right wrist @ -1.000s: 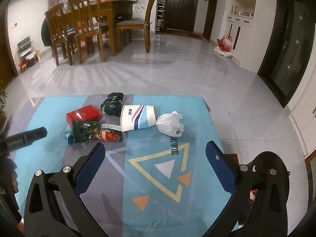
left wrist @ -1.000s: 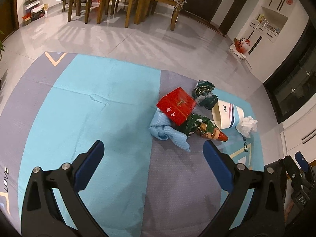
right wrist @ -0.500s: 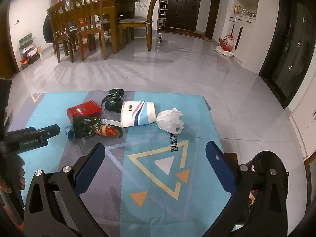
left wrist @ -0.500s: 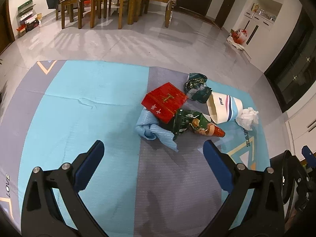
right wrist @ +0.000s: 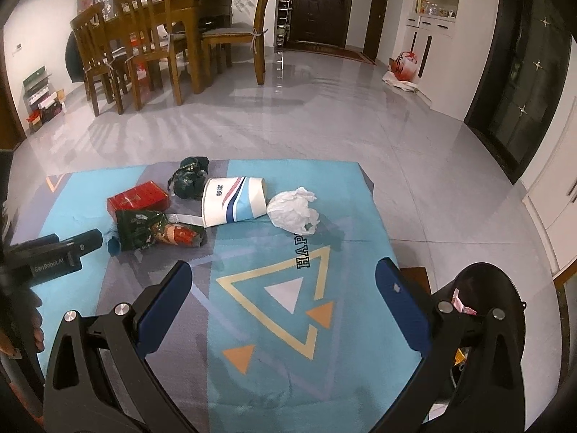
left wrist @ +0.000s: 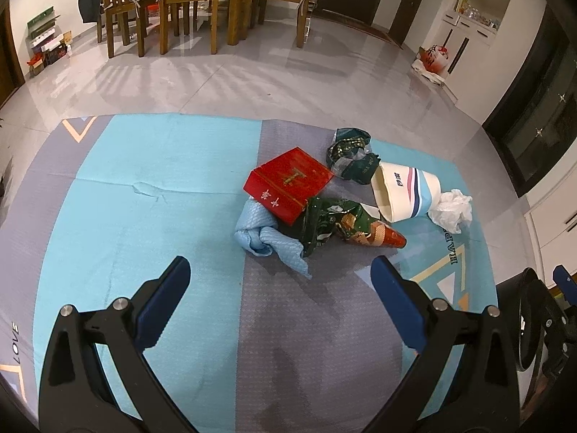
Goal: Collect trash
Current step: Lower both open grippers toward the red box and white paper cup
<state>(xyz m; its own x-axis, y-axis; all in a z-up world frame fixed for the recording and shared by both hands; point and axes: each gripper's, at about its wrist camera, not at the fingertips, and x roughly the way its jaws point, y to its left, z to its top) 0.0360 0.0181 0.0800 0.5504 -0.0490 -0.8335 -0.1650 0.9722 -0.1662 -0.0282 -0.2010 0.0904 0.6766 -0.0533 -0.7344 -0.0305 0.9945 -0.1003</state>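
Observation:
A pile of trash lies on the blue and grey mat [left wrist: 144,223]: a red box [left wrist: 288,184], a blue cloth [left wrist: 267,238], a green and orange snack bag [left wrist: 346,222], a dark crumpled wrapper [left wrist: 348,151], a white striped paper cup [left wrist: 407,191] on its side and a white crumpled tissue [left wrist: 452,209]. My left gripper [left wrist: 279,306] is open and empty, above the mat just short of the cloth. My right gripper [right wrist: 283,306] is open and empty above the mat's triangle print, with the cup [right wrist: 234,200] and tissue [right wrist: 294,211] ahead of it.
A black bin [right wrist: 479,310] holding some paper stands off the mat's right edge. A wooden dining table and chairs [right wrist: 162,43] stand on the tiled floor at the back left. An orange and white bag [right wrist: 405,66] lies by the white cabinets.
Both grippers have pulled back and tilted slightly, so the trash pile sits a little lower and more central in the left view. Both stay open.

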